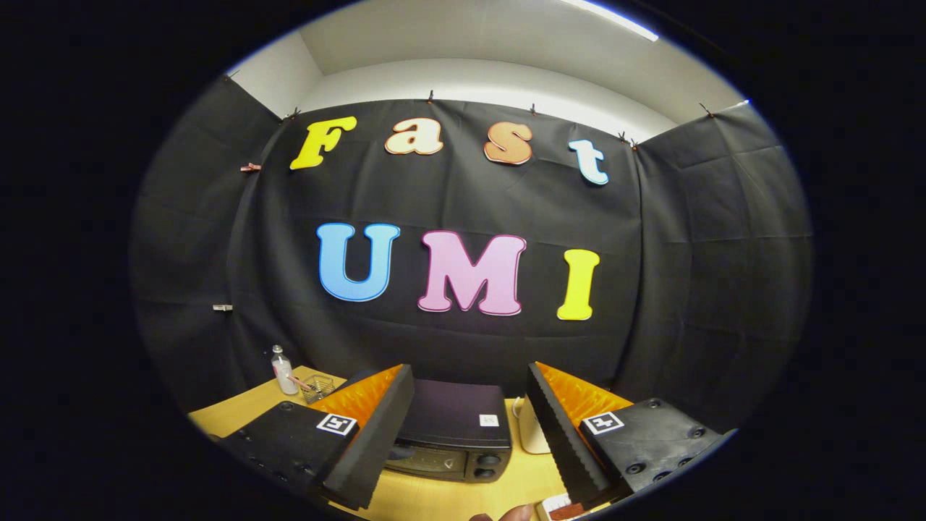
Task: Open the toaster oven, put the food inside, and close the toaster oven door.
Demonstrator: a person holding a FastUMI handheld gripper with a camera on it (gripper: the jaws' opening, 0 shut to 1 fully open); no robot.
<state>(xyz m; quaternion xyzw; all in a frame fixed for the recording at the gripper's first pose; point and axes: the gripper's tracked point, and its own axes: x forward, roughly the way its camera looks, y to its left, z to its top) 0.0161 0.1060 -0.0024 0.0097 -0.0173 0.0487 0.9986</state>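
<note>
A black toaster oven [452, 430] stands on the wooden table [239, 412], seen from above and in front, with its door shut and two knobs on its right side. My gripper [470, 434] hovers high above the table, its two orange-and-black fingers [369, 434] spread wide to either side of the oven with nothing between them. A brown piece of food on a white plate [561, 506] peeks out low down beside the right finger.
A small clear bottle [283, 370] and a wire basket [317, 387] stand at the table's back left. A white object [532, 430] sits right of the oven. Part of a hand [510, 514] is visible low down, near the plate.
</note>
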